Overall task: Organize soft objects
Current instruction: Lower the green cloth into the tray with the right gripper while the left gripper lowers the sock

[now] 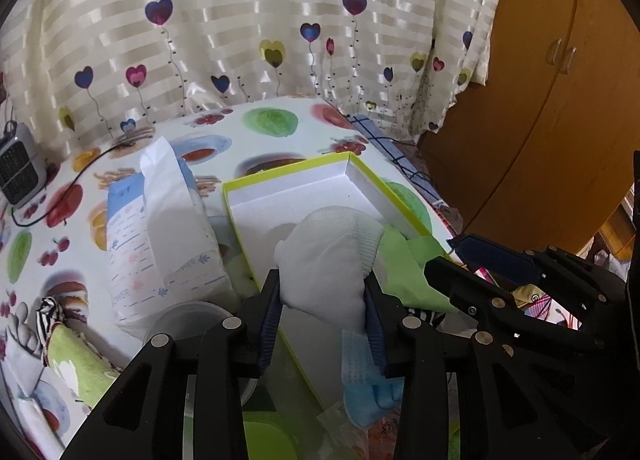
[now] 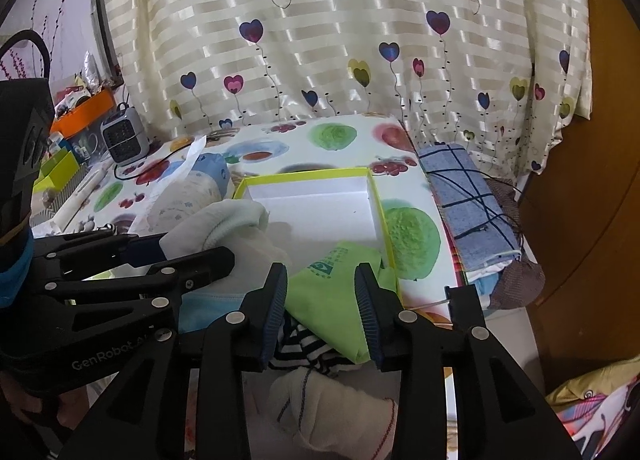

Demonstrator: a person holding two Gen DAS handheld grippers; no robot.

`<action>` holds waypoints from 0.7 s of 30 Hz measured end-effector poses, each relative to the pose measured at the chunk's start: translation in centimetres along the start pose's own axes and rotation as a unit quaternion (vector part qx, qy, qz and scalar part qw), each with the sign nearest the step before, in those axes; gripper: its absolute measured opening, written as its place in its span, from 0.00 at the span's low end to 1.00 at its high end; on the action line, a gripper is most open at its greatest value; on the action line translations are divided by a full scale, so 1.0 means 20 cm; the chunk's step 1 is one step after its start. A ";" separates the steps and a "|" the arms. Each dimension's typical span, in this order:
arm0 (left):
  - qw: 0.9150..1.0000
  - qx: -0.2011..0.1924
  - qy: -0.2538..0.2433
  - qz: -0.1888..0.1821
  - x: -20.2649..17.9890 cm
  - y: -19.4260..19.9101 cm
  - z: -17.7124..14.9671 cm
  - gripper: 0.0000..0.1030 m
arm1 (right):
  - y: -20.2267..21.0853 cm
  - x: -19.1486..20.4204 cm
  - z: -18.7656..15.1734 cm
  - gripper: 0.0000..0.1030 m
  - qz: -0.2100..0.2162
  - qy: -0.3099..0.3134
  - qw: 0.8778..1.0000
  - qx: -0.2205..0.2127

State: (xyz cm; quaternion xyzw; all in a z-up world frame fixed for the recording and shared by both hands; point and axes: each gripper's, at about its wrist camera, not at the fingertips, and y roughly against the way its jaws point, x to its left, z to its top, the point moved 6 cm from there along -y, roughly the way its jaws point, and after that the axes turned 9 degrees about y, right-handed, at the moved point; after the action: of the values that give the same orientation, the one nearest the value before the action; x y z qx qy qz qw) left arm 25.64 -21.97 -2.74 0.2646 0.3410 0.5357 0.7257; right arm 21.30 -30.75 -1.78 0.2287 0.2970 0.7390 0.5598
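Heater [image 1: 18, 164] in grey stands at the far left of the fruit-print tabletop [image 1: 224, 116], its black cord trailing toward the middle. Near it, closer in, a rolled green towel [image 1: 76, 348] with a zebra-striped end lies on the cloth. Next comes an opened pack of tissues [image 1: 168, 220], one white sheet sticking up from its top, just beside the left wall of a shallow white box [image 1: 288, 188] with a lime-green rim.

The left gripper [image 1: 324, 320] reaches over the box's near edge at a middling width, and a white sock [image 1: 324, 260] fills the gap, bulging against both blue pads. Most of the sock sits above the box floor. A light-blue sock [image 1: 368, 388] lies below the right-hand finger.

To the right, the right gripper [image 2: 322, 300] is parted to a moderate gap. A lime-green cloth [image 2: 324, 292] with a teal print lies between and beneath its fingers, draped over the box's near right corner, and it does not look pinched. A black-and-white striped piece [image 2: 304, 344] shows under that cloth, with a cream sock [image 2: 332, 412] nearer still.

Further right, a folded blue checked cloth [image 2: 464, 200] rests along the table's edge, and a brown wardrobe [image 1: 560, 100] closes the right side behind the heart-patterned curtain [image 1: 260, 20].
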 end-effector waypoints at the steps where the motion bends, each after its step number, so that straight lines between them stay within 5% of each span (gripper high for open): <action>1: 1.000 -0.002 -0.001 0.000 0.00 0.01 0.00 0.36 | 0.01 0.00 0.00 0.36 -0.001 -0.001 1.000 -0.001; 21: 1.000 -0.028 -0.010 -0.003 -0.05 0.18 -0.03 0.36 | 0.16 0.04 0.02 0.36 -0.016 0.004 1.000 -0.013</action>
State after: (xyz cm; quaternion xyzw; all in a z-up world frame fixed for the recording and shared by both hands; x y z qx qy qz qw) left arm 22.83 -21.86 -0.31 0.2482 0.3196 0.5405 0.7377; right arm 19.11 -30.63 0.79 0.2134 0.2939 0.7343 0.5734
